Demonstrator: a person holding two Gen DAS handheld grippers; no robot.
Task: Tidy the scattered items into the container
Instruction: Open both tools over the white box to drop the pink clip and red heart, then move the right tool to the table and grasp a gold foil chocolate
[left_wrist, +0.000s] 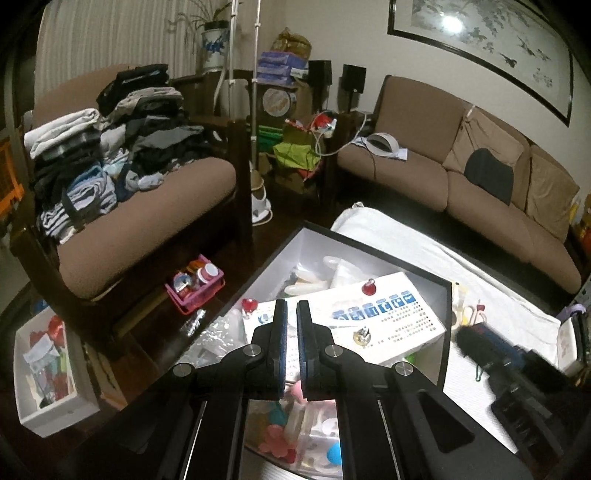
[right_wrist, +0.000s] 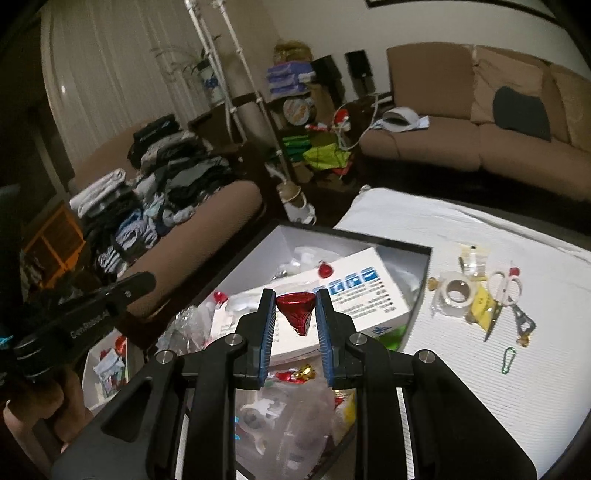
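My right gripper is shut on a red foil-wrapped candy, which hangs point down over the black-rimmed container. The container holds a white printed box, plastic bags and more red candies. On the white cloth to the right lie a tape roll, scissors, a yellow packet and a green clip. My left gripper is shut with nothing in it, above the near part of the container. A red candy sits on the white box there.
An armchair piled with folded clothes stands at the left, and a brown sofa runs behind the table. A pink basket and a white box of odds and ends sit on the floor to the left.
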